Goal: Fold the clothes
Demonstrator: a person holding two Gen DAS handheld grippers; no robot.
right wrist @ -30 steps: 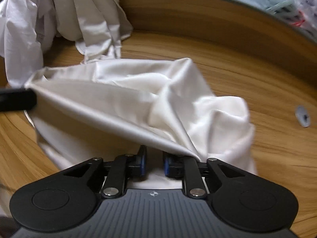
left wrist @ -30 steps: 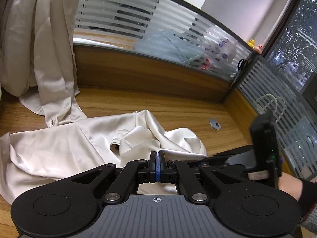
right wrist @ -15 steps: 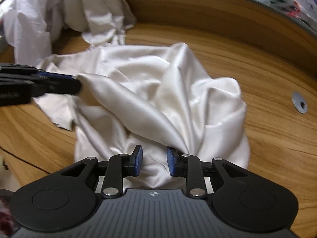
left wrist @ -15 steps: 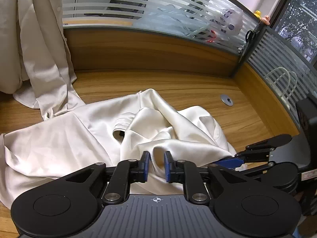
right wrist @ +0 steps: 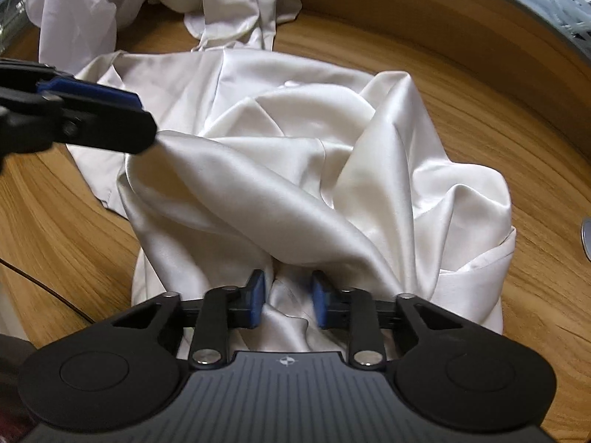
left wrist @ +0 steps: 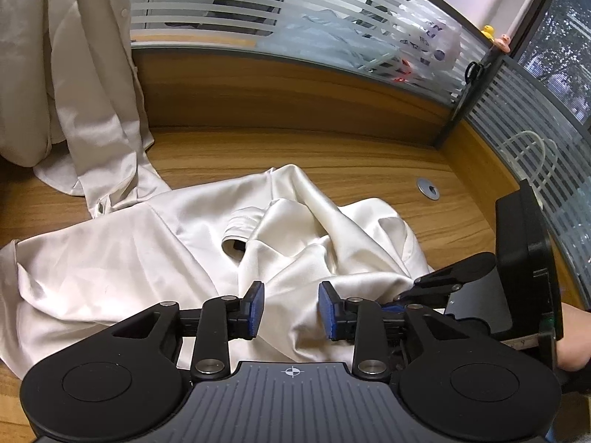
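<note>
Cream shirt (left wrist: pixel 155 258) rumpled on desk (left wrist: pixel 369 170). Left gripper (left wrist: pixel 291 309) released; right gripper (right wrist: pixel 288 303) released, at 3 o'clock.

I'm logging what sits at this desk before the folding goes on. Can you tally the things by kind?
Cream satin garments: 2, one crumpled on the desk, one hanging at the back left
Grippers: 2, left gripper, right gripper
Metal cable grommets in the desk: 1
Small duck figures on the partition: 2
Total: 7
</note>
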